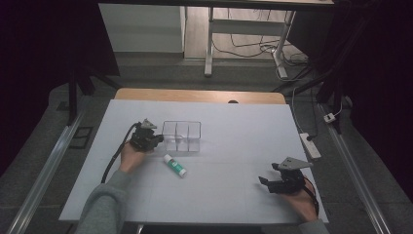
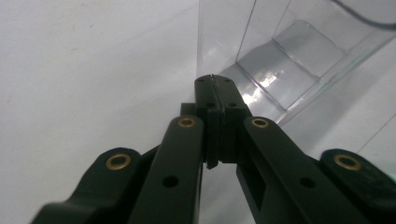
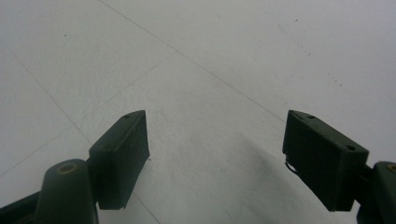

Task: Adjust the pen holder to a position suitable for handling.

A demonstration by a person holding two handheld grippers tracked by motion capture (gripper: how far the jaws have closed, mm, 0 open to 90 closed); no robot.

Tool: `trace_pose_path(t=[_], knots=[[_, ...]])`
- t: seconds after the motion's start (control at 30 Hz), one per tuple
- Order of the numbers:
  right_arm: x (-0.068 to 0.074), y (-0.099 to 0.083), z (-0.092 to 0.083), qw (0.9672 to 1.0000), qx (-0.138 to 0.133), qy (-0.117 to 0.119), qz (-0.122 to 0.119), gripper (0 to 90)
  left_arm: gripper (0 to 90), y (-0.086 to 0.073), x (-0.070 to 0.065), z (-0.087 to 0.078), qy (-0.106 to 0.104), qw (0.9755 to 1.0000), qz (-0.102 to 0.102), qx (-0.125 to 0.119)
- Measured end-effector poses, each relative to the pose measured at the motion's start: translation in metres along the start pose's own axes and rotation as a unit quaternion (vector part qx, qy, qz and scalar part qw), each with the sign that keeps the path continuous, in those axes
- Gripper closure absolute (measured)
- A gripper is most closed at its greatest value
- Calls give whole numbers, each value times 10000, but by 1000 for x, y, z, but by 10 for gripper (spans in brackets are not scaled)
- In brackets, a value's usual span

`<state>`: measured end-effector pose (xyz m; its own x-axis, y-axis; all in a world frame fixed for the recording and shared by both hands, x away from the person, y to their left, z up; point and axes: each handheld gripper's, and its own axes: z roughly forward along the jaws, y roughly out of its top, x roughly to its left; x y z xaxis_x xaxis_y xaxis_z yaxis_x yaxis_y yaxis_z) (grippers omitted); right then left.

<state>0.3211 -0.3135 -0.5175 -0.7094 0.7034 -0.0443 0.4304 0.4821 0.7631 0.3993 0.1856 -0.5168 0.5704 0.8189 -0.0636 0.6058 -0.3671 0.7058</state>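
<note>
A clear plastic box (image 1: 181, 136) with three compartments stands in the middle of the white table (image 1: 234, 141). My left gripper (image 1: 158, 140) is at its left wall, held from below by a hand in a grey sleeve. In the left gripper view the jaws (image 2: 213, 81) are pressed together, their tips right at the box's (image 2: 280, 60) near corner. Whether they pinch the wall I cannot tell. A white glue stick with a green label (image 1: 175, 165) lies just in front of the box. My right gripper (image 1: 268, 173) rests near the table's front right, its jaws (image 3: 217, 154) wide apart with nothing between them.
A wooden edge (image 1: 199, 95) runs along the table's far side. Beyond it are desk legs and cables (image 1: 253, 46) on the floor. A power strip (image 1: 309, 145) lies off the table's right edge.
</note>
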Motion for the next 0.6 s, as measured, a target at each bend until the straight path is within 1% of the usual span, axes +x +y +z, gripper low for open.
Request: trace_pose_path(t=[0.1,0.13,0.2,0.33,0.37,0.6], knots=[[0,0,0,10000,12,-8,4,217,888,3,-3,2,-62,10000,9,14],[0,0,0,10000,25,-52,3,217,889,4,-4,3,-73,10000,13,25],[0,0,0,10000,45,-13,-7,217,889,6,-7,4,-99,9999,50,17],[0,0,0,10000,11,-19,-2,217,889,10,-13,8,-196,9997,130,32],[0,0,0,10000,9,-21,2,216,889,11,-15,8,-200,9996,171,49],[0,-1,0,10000,41,-23,-7,215,888,18,-24,15,-256,9993,278,61]])
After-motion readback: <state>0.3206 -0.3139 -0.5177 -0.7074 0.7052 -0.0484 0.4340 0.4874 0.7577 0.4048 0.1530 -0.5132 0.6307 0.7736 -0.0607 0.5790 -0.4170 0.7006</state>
